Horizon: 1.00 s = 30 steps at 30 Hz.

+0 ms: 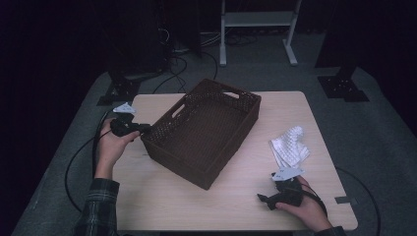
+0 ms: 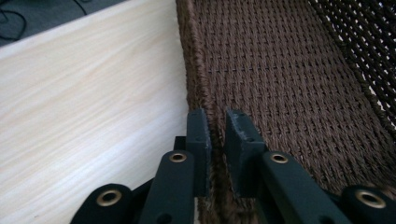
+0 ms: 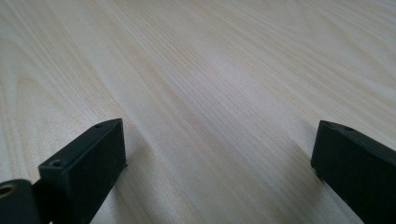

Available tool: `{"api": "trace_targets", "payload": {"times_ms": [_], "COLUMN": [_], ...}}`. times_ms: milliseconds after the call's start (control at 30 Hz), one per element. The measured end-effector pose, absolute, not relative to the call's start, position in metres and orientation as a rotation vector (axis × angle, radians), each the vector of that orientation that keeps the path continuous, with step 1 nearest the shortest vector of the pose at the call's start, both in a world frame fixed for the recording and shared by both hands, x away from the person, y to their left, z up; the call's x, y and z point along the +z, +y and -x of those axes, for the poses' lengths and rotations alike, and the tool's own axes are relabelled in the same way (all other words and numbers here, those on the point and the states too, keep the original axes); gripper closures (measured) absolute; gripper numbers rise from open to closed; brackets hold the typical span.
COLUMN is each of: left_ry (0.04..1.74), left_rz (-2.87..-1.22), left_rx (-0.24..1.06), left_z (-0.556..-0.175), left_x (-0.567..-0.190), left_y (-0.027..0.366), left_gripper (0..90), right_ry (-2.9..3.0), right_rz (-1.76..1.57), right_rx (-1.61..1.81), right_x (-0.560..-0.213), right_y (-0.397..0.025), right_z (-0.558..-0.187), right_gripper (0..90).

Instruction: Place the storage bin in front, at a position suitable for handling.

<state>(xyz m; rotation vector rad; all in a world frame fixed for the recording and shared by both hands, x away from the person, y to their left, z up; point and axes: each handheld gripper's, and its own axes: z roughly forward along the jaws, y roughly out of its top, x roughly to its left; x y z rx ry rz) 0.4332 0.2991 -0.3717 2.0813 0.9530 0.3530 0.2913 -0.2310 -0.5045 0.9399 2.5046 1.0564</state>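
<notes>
The left hand-held gripper [image 2: 217, 135] is clamped narrow on the near wall of the brown woven basket [image 1: 206, 130], one jaw outside the rim and one inside (the weave runs up between them). The basket sits on the counter [image 1: 162, 196], directly ahead of that gripper. The right hand-held gripper [image 3: 219, 154] rests wide apart over bare counter, holding nothing, with a white cloth [image 1: 290, 146] just beyond it.

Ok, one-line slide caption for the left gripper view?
Left gripper shut on the rim of the brown woven basket, one jaw inside, one outside, on the light wood table.
</notes>
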Motion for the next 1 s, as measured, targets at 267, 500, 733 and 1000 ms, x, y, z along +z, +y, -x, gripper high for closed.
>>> {"api": "trace_targets", "payload": {"times_ms": [267,500,733,1000], "left_ry": [0.964,0.983,0.96,0.988], "left_rz": [-2.075,-2.08,-2.07,-2.093], "left_rx": [0.381,0.377,0.375,0.39], "left_z": [-0.422,-0.425,-0.422,-0.425], "left_x": [-0.366,-0.374,-0.373,-0.379], "left_y": [0.309,0.314,0.309,0.313], "left_gripper": [90.0,90.0,90.0,90.0], "right_ry": [2.504,2.504,2.504,2.504], "right_rz": [-0.941,-0.94,-0.94,-0.94], "right_rx": [1.056,1.056,1.057,1.057], "right_x": [-0.505,-0.505,-0.505,-0.505], "right_y": [-0.231,-0.231,-0.231,-0.231], "right_z": [-0.291,-0.291,-0.291,-0.291], "right_gripper": [2.5,2.5,2.5,2.5]}}
